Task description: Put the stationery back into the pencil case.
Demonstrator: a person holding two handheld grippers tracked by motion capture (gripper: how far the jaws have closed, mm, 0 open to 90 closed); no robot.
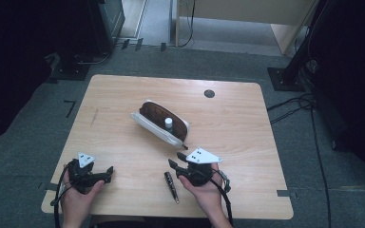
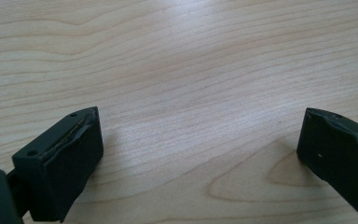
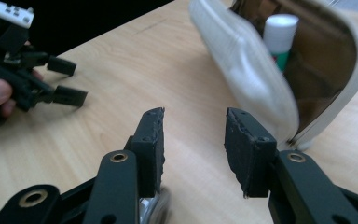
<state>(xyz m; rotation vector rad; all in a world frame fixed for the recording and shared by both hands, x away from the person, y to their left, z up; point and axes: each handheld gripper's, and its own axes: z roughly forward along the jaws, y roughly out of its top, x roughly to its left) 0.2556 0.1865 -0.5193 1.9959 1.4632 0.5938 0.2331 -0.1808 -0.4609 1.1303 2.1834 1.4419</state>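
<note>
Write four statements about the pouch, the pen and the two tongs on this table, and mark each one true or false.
1. The white pouch lies open with a white-capped tube inside. True.
2. The dark pen sits inside the pouch. False: it lies on the table near the right tongs.
3. The right tongs grip the pouch. False: their jaws are open with nothing between them.
4. The left tongs are open over bare wood. True.

Black tool (image 1: 108, 174), grey three-cornered plate (image 1: 86, 158)
</note>
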